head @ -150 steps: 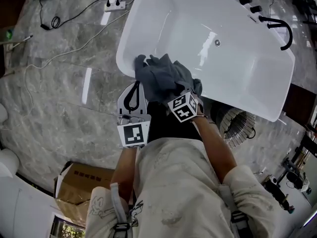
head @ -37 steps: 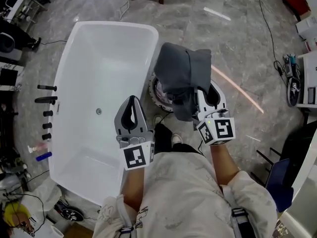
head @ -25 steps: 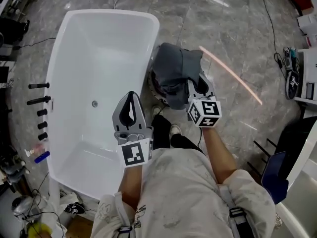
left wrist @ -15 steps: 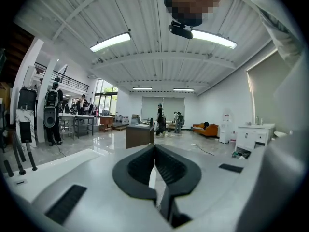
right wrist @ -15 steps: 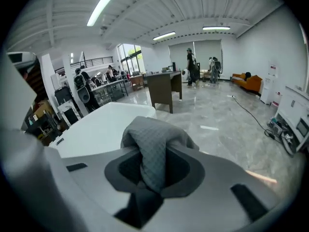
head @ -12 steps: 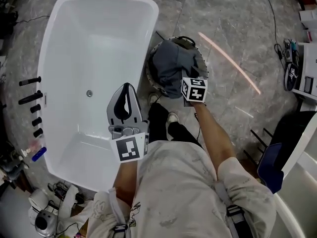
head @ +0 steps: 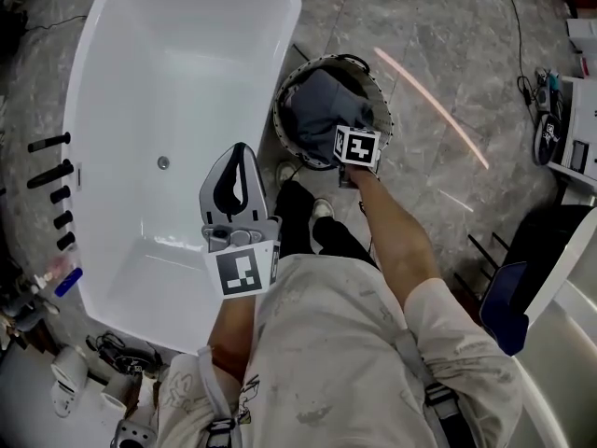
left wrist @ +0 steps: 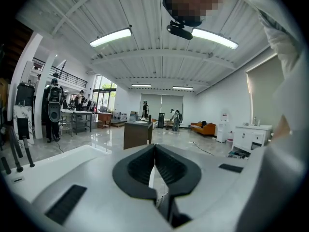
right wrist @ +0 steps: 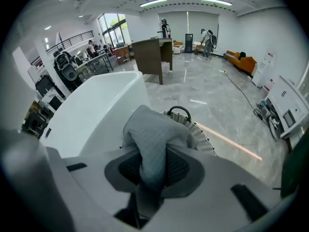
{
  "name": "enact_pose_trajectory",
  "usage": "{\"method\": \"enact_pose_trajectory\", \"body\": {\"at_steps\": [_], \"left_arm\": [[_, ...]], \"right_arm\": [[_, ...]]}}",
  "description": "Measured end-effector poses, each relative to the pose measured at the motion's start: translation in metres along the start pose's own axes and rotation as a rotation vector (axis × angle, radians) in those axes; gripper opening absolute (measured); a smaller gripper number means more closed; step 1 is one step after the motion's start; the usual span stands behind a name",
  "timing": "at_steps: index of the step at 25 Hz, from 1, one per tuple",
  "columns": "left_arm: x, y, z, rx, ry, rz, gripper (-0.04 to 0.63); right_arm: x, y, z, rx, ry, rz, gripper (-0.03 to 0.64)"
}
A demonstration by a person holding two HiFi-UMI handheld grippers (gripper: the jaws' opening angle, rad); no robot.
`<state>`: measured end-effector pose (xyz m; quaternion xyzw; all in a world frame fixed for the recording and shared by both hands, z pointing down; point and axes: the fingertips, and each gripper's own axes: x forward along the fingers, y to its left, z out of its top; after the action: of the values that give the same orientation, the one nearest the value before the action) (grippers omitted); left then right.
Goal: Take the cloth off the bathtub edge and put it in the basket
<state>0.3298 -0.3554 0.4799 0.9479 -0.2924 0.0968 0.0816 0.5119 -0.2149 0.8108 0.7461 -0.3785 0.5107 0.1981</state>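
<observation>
- Cloth (head: 322,110) is down in the basket (head: 280,124). In the head view the grey bundle fills most of the round wire frame.
- The right hand-held gripper (right wrist: 153,167) tips steeply down over the basket with its jaws clamped on a fold of the cloth. The fabric bulges out above the pads, and a strip of it runs back between them.
- From the head view, what shows best of that gripper is its marker cube (head: 357,146). It sits at the near rim of the basket, with the person's forearm stretched out to it.
- The basket stands on the grey marble floor (head: 420,26), just beside the right-hand side of the white bathtub (head: 177,73). A black loop handle rises at the basket's far rim.
- In the right gripper view the tub sits to the left of the cloth, and the basket's wire wall peeks out to the right of it.
- The left hand-held gripper (head: 237,152) hangs over the bathtub's right side, roughly level and apart from the basket.
- Its own view shows the jaws drawn together at the tips, with nothing between them.
- Black tap fittings (head: 51,171) line the tub's left side in the head view.
</observation>
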Motion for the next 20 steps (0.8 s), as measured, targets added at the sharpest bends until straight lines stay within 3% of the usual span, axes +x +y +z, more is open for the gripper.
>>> {"method": "enact_pose_trajectory", "body": {"at_steps": [3, 5, 6, 15, 20], "left_arm": [[-0.001, 0.001, 0.0, -0.002, 0.0, -0.002, 0.005], [-0.003, 0.001, 0.001, -0.003, -0.003, -0.003, 0.005], [-0.004, 0.001, 0.001, -0.004, -0.003, -0.003, 0.005], [-0.012, -0.005, 0.001, -0.012, -0.011, -0.018, 0.005], [-0.017, -0.008, 0.008, -0.014, -0.023, -0.023, 0.005]], "right_arm": [[0.002, 0.002, -0.003, -0.028, 0.013, 0.001, 0.096], [0.001, 0.005, -0.008, -0.063, 0.036, 0.003, 0.229], [0.001, 0.007, -0.011, -0.075, 0.043, 0.008, 0.252], [-0.011, 0.006, -0.04, -0.061, 0.048, 0.024, 0.264], [-0.026, 0.007, -0.042, -0.045, -0.002, 0.057, 0.259]]}}
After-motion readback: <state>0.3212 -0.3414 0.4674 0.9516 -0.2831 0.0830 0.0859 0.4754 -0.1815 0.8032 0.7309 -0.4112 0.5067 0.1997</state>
